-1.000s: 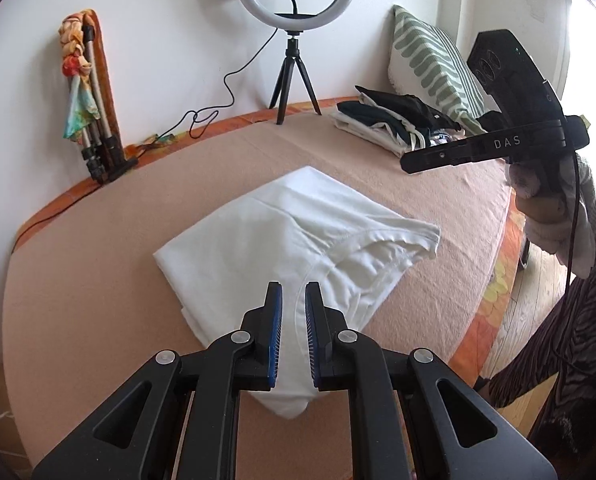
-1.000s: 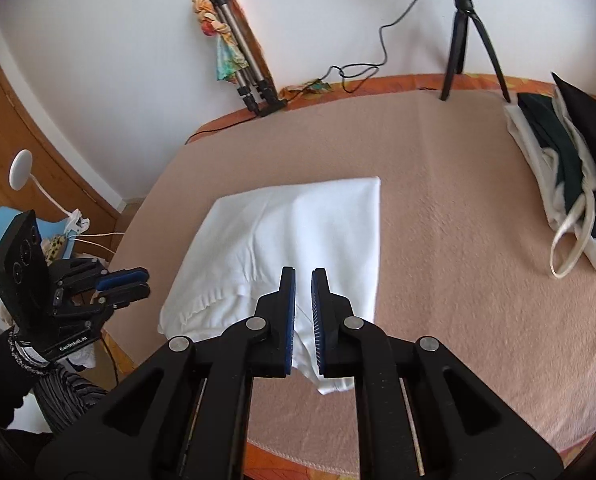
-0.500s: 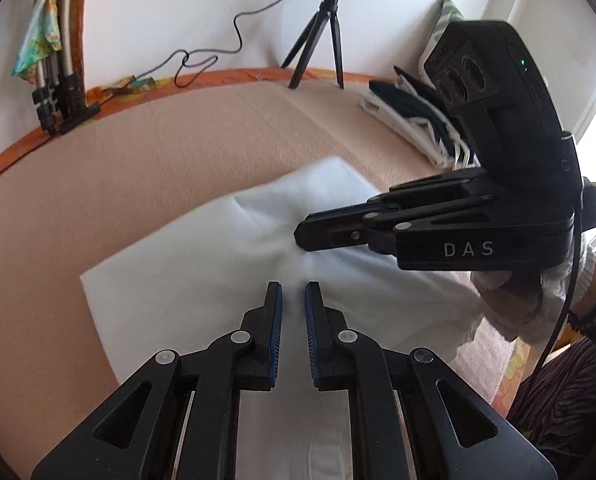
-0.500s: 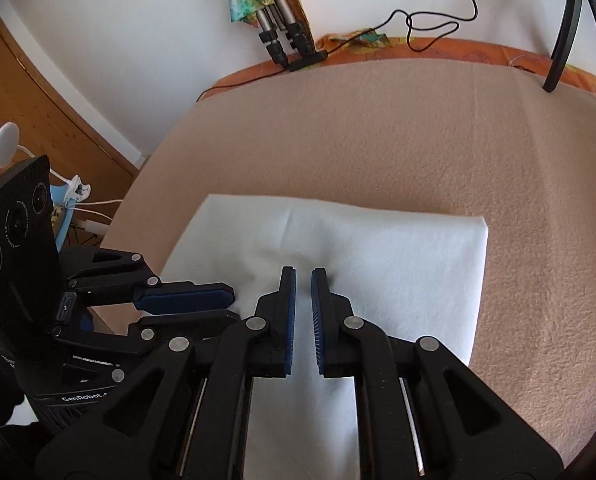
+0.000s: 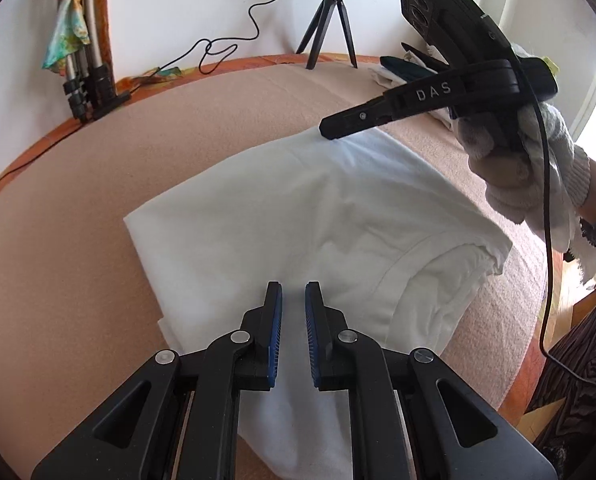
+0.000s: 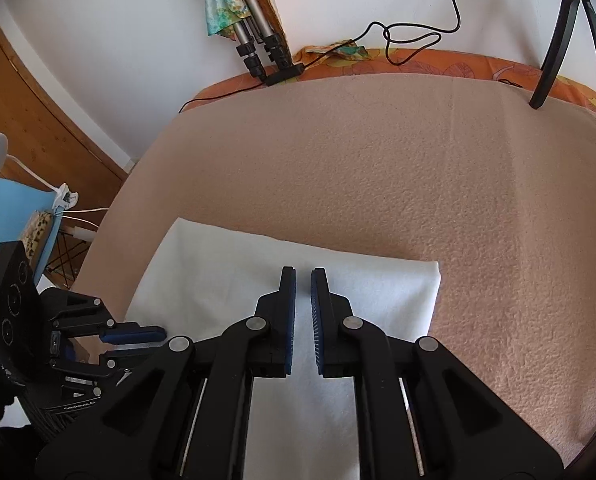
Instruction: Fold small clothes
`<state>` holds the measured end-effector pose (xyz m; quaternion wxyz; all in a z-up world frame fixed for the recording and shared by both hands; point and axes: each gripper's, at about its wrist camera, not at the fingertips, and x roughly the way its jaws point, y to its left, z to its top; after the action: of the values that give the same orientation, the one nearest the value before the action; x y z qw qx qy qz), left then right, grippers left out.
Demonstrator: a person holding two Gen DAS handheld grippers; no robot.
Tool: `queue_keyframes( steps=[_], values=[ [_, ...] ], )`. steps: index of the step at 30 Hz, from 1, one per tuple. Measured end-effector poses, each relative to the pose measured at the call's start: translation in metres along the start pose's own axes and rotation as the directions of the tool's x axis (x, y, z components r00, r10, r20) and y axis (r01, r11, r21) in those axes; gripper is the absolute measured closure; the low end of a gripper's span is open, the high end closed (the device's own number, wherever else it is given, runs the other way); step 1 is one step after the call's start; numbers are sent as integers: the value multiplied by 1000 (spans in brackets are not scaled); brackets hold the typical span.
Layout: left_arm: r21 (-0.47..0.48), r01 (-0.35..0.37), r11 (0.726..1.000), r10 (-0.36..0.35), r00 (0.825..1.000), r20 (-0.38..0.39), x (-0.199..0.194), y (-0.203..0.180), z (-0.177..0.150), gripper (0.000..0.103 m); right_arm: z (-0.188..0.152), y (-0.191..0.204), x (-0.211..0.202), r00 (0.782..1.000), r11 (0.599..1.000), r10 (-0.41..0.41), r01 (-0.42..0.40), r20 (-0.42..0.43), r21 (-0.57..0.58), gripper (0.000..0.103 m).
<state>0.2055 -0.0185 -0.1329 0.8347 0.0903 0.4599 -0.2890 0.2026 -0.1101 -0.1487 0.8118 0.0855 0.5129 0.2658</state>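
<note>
Two grippers nearly pressed together, pinching nothing: left gripper [image 5: 293, 300] low over the near end of the white garment [image 5: 298, 208], right gripper [image 6: 303, 286] poised above its far folded edge. Lying on the tan blanket [image 6: 378, 160], doubled over once, seamed leg opening and loose hem still showing on one side. Probably midway: at least one more fold left, then onto the clothes pile [image 5: 402, 72] beyond.

White garment [image 5: 298, 216] folded flat on blanket [image 5: 78, 280]
</note>
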Motion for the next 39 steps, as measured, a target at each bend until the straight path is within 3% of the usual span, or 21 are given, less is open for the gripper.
queue_keyframes(
  steps=[2, 4, 8, 13, 16, 17, 19, 21, 22, 25, 26, 28, 34, 39],
  values=[
    [-4, 6, 1000, -6, 1000, 17, -1, 3, -6, 93, 2, -12, 10, 995, 995, -98, 98, -13, 15, 95],
    [16, -7, 1000, 7, 1000, 11, -5, 1, -9, 93, 3, -30, 6, 995, 993, -99, 99, -8, 68, 99],
    [50, -42, 998, 42, 999, -5, -20, 0, -19, 93, 1, -56, -23, 980, 968, -198, 189, 36, 166, 88],
    [17, -66, 998, 66, 998, -17, -43, 5, -40, 89, -16, -69, -59, 984, 965, -156, 132, 88, 228, 87],
    [8, -81, 997, 81, 997, -18, -55, 4, -50, 89, -26, -65, -71, 987, 969, -121, 96, 101, 228, 79],
    [-20, -81, 996, 81, 997, -12, -61, 6, -53, 89, -30, -62, -74, 989, 972, -110, 85, 103, 219, 74],
    [-121, -60, 991, 61, 998, 5, -73, 16, -58, 78, -33, -54, -76, 991, 977, -88, 66, 102, 204, 69],
    [-265, -54, 963, 64, 997, 32, -83, 29, -61, 36, -36, -49, -76, 994, 981, -57, 38, 93, 192, 65],
    [-342, -33, 939, 54, 997, 51, -88, 35, -64, 35, -37, -47, -76, 995, 982, -39, 22, 87, 188, 64],
    [-513, 115, 850, -78, 993, 93, -89, 46, -72, 35, -34, -44, -71, 997, 983, 0, -14, 71, 184, 53],
    [-547, 150, 824, -110, 988, 105, -87, 46, -74, 35, -32, -45, -69, 998, 982, 18, -29, 64, 186, 46],
    [-584, 191, 789, -150, 982, 118, -80, 44, -77, 35, -29, -47, -61, 998, 978, 42, -52, 54, 201, 44],
    [-643, 215, 735, -195, 975, 102, -58, 39, -82, 35, -18, -65, -46, 994, 961, 90, -103, 59, 256, 44],
    [-633, 228, 740, -196, 973, 121, -55, 37, -85, 35, -7, -75, -30, 992, 956, 114, -125, 59, 267, 44]
  ],
)
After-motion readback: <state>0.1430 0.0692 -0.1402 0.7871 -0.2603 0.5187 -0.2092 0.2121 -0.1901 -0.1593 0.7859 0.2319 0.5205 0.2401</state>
